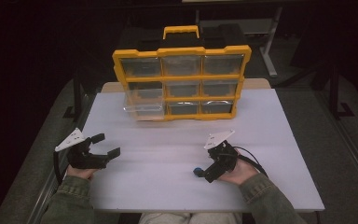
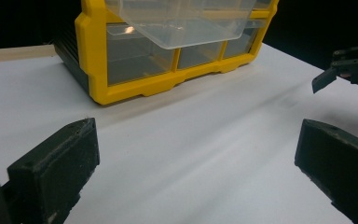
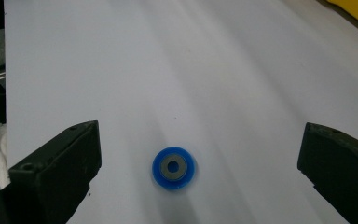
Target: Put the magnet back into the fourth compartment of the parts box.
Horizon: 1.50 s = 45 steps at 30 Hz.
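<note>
Two grippers are held low over the white table (image 1: 177, 140), one at each side of its near half. The left gripper (image 1: 108, 145) is seen at about 8 o'clock on the table in the high view, its jaws spread wide with nothing between them; in the left gripper view bare table surface is seen between the two black jaws. The right gripper (image 1: 204, 174) is held at about 5 o'clock on the table, angled down toward the surface. Its jaws are also parted wide, and nothing is gripped. A small blue disc (image 3: 174, 167) with a grey centre is seen lying flat on the table between those jaws in the right gripper view, untouched by either jaw; in the high view it shows as a blue spot (image 1: 197, 171) just at the gripper's tip, at its 9 o'clock.

A yellow organiser case (image 1: 182, 77) with a handle is stood upright at 12 o'clock on the table. One clear drawer (image 1: 143, 105) is pulled out of its left column, at the case's 8 o'clock.
</note>
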Available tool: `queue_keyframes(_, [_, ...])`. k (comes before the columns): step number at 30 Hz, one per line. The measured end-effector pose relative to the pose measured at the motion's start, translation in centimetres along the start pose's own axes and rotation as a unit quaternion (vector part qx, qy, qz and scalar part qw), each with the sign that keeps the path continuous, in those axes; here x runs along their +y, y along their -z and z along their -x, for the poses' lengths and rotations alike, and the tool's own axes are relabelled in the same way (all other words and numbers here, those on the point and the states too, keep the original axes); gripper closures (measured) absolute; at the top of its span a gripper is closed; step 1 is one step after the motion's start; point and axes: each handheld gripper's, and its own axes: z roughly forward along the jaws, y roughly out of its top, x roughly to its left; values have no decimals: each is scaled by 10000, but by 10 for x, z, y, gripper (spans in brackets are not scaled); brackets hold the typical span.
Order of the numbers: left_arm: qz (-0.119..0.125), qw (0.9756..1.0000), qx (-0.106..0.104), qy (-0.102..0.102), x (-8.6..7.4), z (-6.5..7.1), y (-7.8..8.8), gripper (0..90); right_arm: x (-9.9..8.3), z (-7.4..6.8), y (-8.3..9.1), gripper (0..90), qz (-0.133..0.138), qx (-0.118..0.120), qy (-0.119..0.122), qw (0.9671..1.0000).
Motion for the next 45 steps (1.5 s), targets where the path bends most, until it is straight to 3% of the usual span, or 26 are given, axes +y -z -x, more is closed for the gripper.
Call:
queue_keyframes(5, [-6, 10000, -6, -8, 0, 1, 0, 0, -1, -1, -2, 7, -85, 30, -28, 10000])
queue_keyframes(18, [33, 10000, -1, 10, 0, 0, 1, 0, -6, -3, -13, 129, -371, 264, -22, 9990])
queue_keyframes(25, [12, 10000, 1, -1, 0, 0, 0, 0, -8, -5, -18, 160, -522, 223, -83, 9984])
queue_keyframes(36, [17, 10000, -4, 12, 0, 0, 0, 0, -8, -9, -21, 300, -574, 188, -174, 9980])
queue_keyframes(41, [15, 10000, -7, 10, 0, -1, 1, 0, -8, -11, -22, 410, -573, 150, -107, 9982])
queue_keyframes(45, [9, 10000, -5, 9, 0, 0, 1, 0, -9, -10, -22, 442, -582, 135, -105, 9982])
